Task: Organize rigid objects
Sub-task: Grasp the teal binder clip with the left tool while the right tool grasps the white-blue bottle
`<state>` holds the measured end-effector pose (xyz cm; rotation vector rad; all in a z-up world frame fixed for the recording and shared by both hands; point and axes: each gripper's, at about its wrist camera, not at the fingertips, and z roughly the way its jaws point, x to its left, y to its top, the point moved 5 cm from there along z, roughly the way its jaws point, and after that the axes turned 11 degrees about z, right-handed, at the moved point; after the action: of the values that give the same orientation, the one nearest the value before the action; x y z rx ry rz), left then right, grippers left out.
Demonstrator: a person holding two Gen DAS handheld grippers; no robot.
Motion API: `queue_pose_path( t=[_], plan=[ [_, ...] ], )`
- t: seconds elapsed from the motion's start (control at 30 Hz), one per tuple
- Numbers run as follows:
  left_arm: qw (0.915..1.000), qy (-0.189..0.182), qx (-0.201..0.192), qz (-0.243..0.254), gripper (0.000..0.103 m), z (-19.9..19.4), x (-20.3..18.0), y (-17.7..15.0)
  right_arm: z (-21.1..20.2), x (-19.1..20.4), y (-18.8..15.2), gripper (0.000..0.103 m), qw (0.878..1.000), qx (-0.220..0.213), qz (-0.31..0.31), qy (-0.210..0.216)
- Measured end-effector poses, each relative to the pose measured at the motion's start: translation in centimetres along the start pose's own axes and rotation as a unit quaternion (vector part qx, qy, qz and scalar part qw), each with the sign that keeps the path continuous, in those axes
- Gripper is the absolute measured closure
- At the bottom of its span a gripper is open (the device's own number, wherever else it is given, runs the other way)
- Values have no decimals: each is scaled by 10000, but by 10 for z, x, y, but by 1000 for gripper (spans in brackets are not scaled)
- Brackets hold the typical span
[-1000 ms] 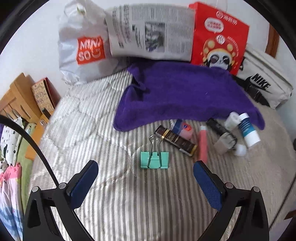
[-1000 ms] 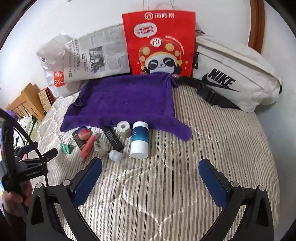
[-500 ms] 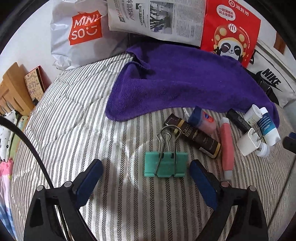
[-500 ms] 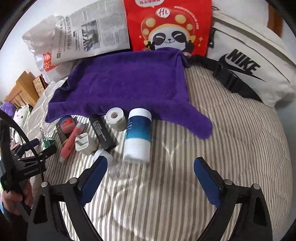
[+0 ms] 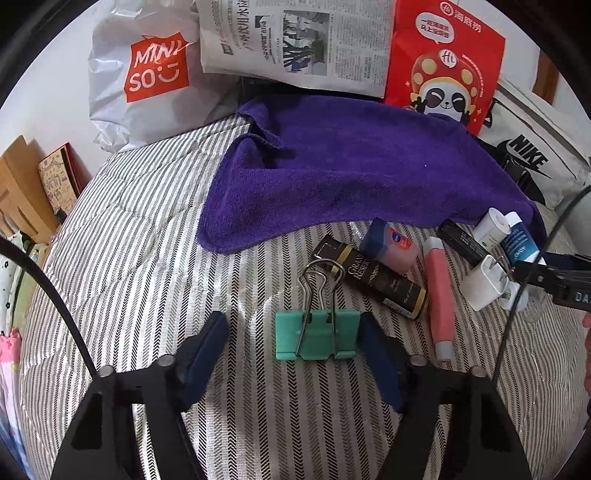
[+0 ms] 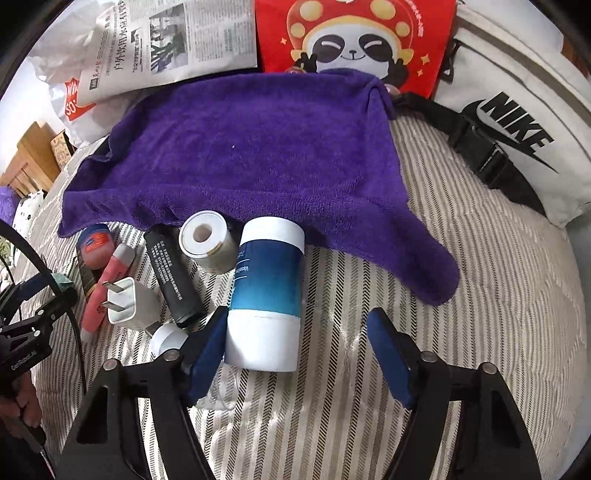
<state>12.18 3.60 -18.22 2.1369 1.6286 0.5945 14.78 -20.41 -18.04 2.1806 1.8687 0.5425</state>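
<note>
A green binder clip [image 5: 317, 334] lies on the striped bed cover [image 5: 147, 229], wire handles pointing away. My left gripper [image 5: 295, 354] straddles it with jaws closing; the right pad [image 5: 380, 363] is at the clip's edge, the left pad [image 5: 207, 350] stands off. A blue-and-white bottle [image 6: 266, 295] lies on its side between the closing jaws of my right gripper [image 6: 295, 358]; the left pad [image 6: 207, 354] is beside it, the right pad [image 6: 388, 363] well clear. Behind both spreads a purple towel [image 6: 240, 155].
Beside the bottle lie a white plug [image 6: 129, 301], black tube [image 6: 171, 277], white roll [image 6: 207, 240], pink tube [image 6: 107, 284], small jar [image 6: 96, 245] and a dark gold-banded tube [image 5: 369, 277]. Along the wall: Miniso bag [image 5: 147, 74], newspaper [image 5: 295, 40], red panda bag [image 6: 354, 33], Nike bag [image 6: 517, 122].
Both grippers sank toward the bed and their jaws narrowed. The left one now frames the green clip; the right one moved in over the blue-and-white bottle.
</note>
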Motion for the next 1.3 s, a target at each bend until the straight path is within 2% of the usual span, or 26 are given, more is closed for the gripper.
queue_pose_path(
  t=[0.1,0.43,1.07,1.17,1.23,1.3],
  plan=[
    [10000,-12,12,-48,44,0,2,0,1,5,0,29,9998,-64,-151,-93],
    [10000,11,41,-18,44,1,2,1,8,6,13,29,9994,-160,-267,-167],
    [10000,18,45,-30,44,3,2,2,6,1,6,26,9993,-167,-347,-18],
    [10000,12,68,-35,44,3,3,2,5,0,8,32,9992,-226,-326,6],
    [10000,2,78,-35,44,3,3,3,2,0,9,48,9992,-247,-302,71],
    [10000,2,80,-43,44,3,3,3,-1,0,9,66,9991,-134,-226,320]
  ],
)
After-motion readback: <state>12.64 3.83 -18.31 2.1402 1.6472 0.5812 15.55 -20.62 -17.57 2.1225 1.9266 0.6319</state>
